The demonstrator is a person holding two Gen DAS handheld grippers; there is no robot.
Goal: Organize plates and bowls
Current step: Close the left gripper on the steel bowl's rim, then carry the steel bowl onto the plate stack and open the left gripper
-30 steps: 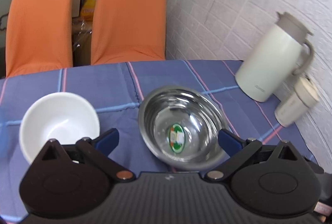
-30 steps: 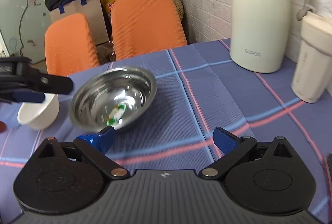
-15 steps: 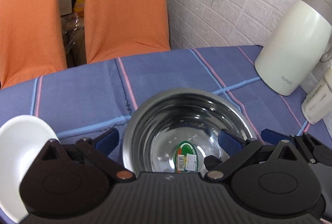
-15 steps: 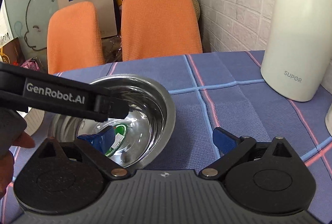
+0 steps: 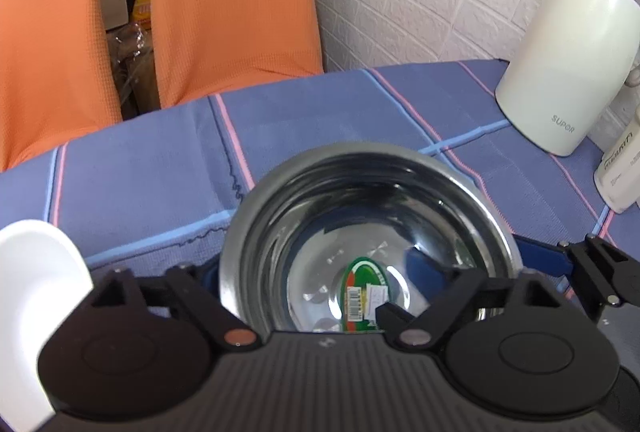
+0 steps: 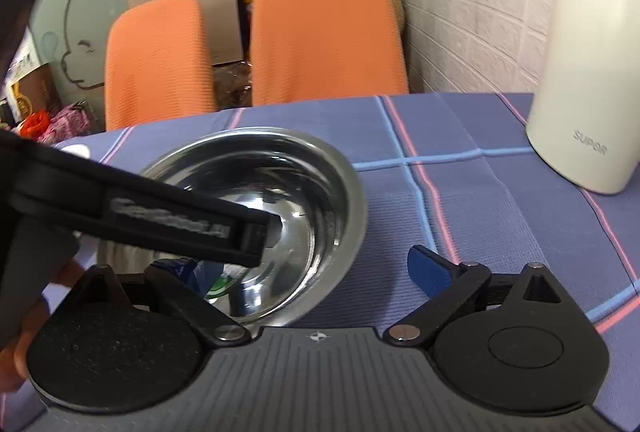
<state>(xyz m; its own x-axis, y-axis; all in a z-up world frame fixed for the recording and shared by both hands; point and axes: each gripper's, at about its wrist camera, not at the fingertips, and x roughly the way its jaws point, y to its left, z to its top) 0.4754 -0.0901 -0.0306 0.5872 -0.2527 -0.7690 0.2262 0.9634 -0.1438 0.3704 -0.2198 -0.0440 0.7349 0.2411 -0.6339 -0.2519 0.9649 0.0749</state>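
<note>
A steel bowl (image 5: 372,216) with a green sticker in its bottom stands on the blue checked tablecloth (image 5: 152,160). My left gripper (image 5: 312,268) is open and straddles the bowl's left rim, one finger outside and one inside. My right gripper (image 6: 304,268) is open too and straddles the bowl's (image 6: 256,204) right rim, its left finger inside. The left gripper (image 6: 160,220) crosses over the bowl in the right wrist view. A white bowl (image 5: 36,292) sits just left of the steel one.
A cream thermos jug (image 5: 568,64) and a pale cup (image 5: 620,168) stand at the right by the white brick wall. Two orange chairs (image 5: 236,4) are pushed up to the table's far edge. A person's hand (image 6: 24,312) holds the left gripper.
Both grippers have closed in on the steel bowl from either side and dropped lower. One finger of each now reaches inside it. The bowl has stayed in place.
</note>
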